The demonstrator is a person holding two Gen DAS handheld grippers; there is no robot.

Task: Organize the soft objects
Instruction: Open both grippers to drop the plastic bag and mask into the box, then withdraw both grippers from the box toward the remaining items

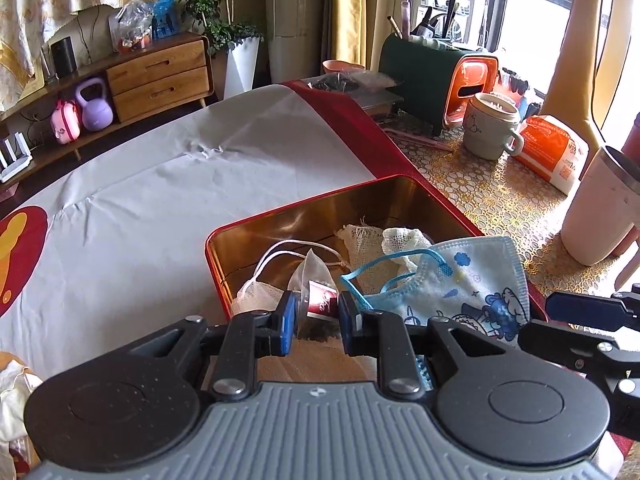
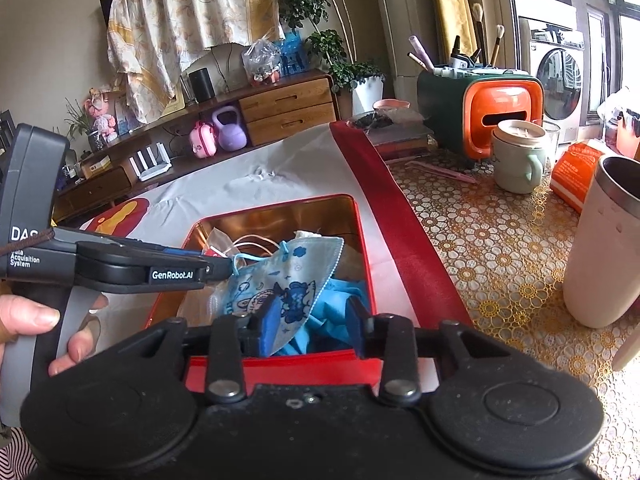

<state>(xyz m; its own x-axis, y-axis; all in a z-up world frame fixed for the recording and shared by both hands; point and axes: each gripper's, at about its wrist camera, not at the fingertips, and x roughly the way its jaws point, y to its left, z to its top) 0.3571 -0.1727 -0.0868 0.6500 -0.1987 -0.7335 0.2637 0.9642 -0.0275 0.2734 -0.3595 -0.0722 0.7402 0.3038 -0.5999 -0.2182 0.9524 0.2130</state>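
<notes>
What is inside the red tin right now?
The red tin holds a printed blue face mask, white gauze pieces, a tea bag with a red tag, and blue cloth under the mask. Anything beneath these is covered.

Both wrist fisheyes look forward and downward, close over the red tin [image 1: 218, 264] on the counter [image 2: 500, 232]. Right view sits right of left. Shared: tin, sideboard [image 1: 160, 76], green mug [image 2: 518, 160].

Red tin [image 1: 216, 264], gold inside; pale blue mask [image 2: 288, 276], blue cartoon print; gold floral tablecloth [image 2: 500, 240].
</notes>
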